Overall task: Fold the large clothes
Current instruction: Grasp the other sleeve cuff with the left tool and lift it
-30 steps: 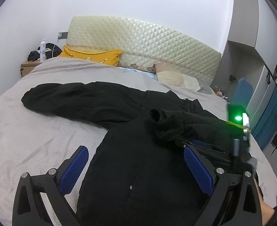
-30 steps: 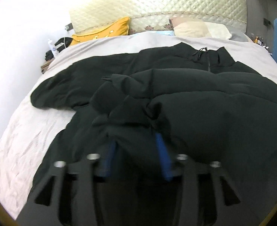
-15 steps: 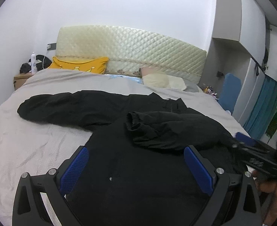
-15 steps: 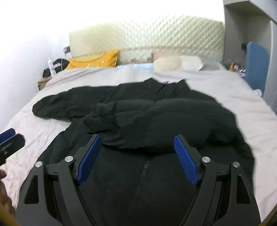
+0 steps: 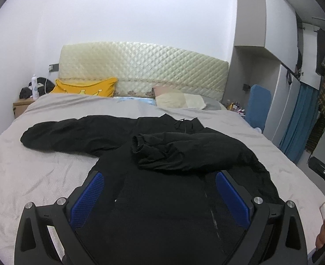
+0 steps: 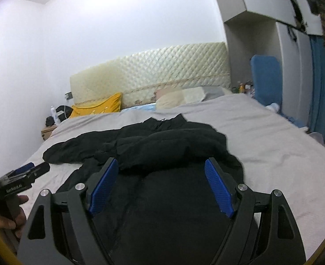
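One sleeve (image 5: 184, 152) of the black jacket (image 5: 162, 209) already lies folded across its chest in my left wrist view, while the other sleeve (image 5: 74, 134) stretches out flat toward the left side of the grey bed (image 5: 29, 176). My left gripper (image 5: 160, 196) hangs above the lower body of the garment with its blue pads spread wide and nothing between them. From the right wrist view, the jacket lies in the middle of the bed, zip side up, collar toward the headboard (image 6: 151, 70), and my right gripper (image 6: 162, 185) is likewise spread apart and empty above the hem end. I judge the fold to be at an early stage: one arm is in, and I have the second sleeve to bring across, then the body to double over.
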The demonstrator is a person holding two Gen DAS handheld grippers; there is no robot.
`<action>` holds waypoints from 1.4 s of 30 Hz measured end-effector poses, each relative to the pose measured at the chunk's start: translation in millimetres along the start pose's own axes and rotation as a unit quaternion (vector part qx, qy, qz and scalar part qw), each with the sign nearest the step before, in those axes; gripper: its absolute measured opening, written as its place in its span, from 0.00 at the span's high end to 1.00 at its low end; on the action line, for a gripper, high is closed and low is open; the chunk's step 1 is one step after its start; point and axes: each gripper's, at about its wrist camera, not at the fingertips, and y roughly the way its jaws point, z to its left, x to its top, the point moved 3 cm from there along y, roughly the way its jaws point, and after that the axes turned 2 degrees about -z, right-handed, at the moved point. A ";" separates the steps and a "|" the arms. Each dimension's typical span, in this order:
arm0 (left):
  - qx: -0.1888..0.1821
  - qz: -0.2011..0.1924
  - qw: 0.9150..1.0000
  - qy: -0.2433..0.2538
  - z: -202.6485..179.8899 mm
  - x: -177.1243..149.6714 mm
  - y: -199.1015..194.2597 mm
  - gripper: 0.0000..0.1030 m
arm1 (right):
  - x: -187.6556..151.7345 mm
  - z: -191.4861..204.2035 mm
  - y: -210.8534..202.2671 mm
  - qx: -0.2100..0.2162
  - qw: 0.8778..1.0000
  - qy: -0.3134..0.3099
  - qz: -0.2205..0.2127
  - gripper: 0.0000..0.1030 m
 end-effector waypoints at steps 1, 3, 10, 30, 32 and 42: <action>-0.002 -0.003 1.000 0.003 -2.6 -0.6 -3.1 0.01 | -1.3 -1.1 -4.6 -0.002 1.000 -0.002 0.000 0.21; -0.003 -0.008 1.000 0.008 -5.5 -0.9 -7.1 0.01 | -5.5 -1.1 -18.4 -0.004 1.000 -0.006 -0.007 0.21; -0.012 -0.015 1.000 0.009 -11.9 -1.4 -18.8 0.01 | -18.2 -5.2 -51.0 -0.014 0.999 -0.012 -0.035 0.19; -0.002 0.036 0.997 -0.071 163.4 116.5 52.7 0.01 | -42.8 -21.7 -23.7 -0.033 0.999 -0.013 -0.028 0.16; 0.013 0.038 0.996 -0.081 195.4 116.7 63.4 0.01 | -43.1 -18.9 -22.9 -0.038 0.999 -0.012 -0.035 0.15; 0.062 0.053 0.982 -0.173 358.0 85.3 127.0 0.01 | -47.4 -0.3 -3.0 -0.070 0.997 -0.013 -0.014 0.00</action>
